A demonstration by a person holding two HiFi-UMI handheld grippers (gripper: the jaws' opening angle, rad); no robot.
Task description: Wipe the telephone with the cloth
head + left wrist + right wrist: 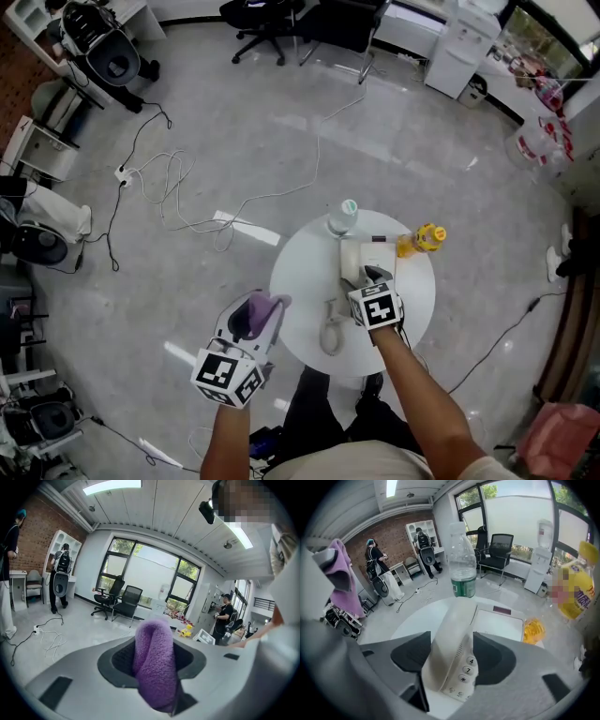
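Observation:
A cream telephone (354, 262) lies on the round white table (300, 281); its curly cord (331, 333) trails toward the front edge. My right gripper (372, 277) hangs over it, pointing steeply down. In the right gripper view the handset (452, 639) stands between the wide-open jaws of the right gripper (449, 667), beside the keypad base (499, 623). My left gripper (265, 309) is off the table's left side, shut on a purple cloth (253, 314). The cloth (154, 663) fills the gap between the left gripper's jaws.
A clear water bottle (345, 217) stands behind the telephone, and a yellow bottle (424, 239) is at the table's right rear. Cables (159, 183) lie on the floor to the left. Office chairs (267, 23) and people (375, 557) are farther off.

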